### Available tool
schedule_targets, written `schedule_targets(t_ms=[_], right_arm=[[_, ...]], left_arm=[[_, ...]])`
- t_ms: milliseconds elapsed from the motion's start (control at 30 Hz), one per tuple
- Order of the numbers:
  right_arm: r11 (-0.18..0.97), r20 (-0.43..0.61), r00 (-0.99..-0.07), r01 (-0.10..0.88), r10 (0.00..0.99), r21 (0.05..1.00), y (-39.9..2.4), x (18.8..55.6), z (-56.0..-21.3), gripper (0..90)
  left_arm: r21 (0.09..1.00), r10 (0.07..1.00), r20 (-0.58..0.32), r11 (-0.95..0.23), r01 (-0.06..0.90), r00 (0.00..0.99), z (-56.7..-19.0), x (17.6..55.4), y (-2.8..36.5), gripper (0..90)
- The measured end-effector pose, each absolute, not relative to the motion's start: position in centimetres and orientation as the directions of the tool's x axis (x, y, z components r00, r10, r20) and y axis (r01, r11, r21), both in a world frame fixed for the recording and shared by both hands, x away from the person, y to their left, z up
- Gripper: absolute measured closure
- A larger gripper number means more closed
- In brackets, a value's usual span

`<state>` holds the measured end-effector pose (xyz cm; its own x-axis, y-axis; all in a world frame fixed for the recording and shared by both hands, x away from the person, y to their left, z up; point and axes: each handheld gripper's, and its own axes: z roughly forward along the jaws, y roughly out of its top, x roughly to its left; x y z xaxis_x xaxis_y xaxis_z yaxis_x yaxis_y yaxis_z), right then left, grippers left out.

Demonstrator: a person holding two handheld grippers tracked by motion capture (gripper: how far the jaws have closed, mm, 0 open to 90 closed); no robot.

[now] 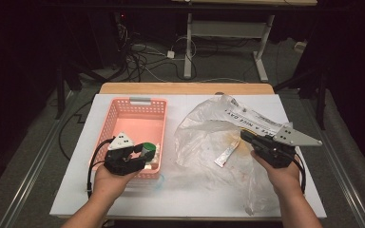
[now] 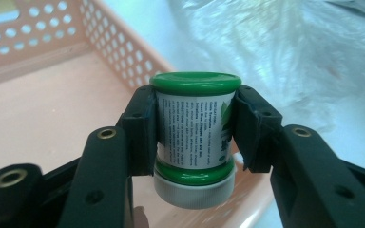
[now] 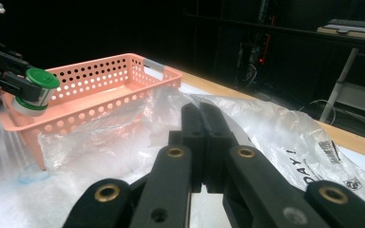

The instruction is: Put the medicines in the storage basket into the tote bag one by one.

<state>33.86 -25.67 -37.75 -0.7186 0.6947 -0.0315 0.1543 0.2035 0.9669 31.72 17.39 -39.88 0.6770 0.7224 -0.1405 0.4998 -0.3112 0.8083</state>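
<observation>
Green-capped jar point(image 2: 195, 137), clamped by the left gripper point(image 1: 140, 153) above the pink basket point(image 1: 119, 107), awaits release; right gripper point(image 1: 247, 137), beside the basket, pinches the plastic bag point(image 1: 204, 128) closed-jawed.

The clear plastic bag point(image 3: 285, 142) bears black print ending in "DAY!"; the jar's point(image 2: 195, 128) label print is illegible.

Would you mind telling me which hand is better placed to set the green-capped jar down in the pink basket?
The left. Its tool already grips the jar over the basket. The right tool is shut on the plastic bag beside it.
</observation>
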Motion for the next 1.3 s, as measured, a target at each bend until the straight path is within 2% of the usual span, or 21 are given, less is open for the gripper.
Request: schedule_targets(t_ms=[600, 1300], right_arm=[[0.202, -0.030, -0.718, 0.155, 0.695, 0.967, -25.7, 33.8, -37.7, 90.0], [0.201, -0.033, -0.721, 0.148, 0.692, 0.968, -25.8, 33.8, -37.6, 90.0]], left_arm=[[0.846, 0.578, -0.122, -0.365, 0.389, 0.807, -37.7, 29.7, 10.7, 54.1], [0.821, 0.491, -0.140, -0.428, 0.378, 0.860, -40.2, 30.6, 2.9, 54.1]])
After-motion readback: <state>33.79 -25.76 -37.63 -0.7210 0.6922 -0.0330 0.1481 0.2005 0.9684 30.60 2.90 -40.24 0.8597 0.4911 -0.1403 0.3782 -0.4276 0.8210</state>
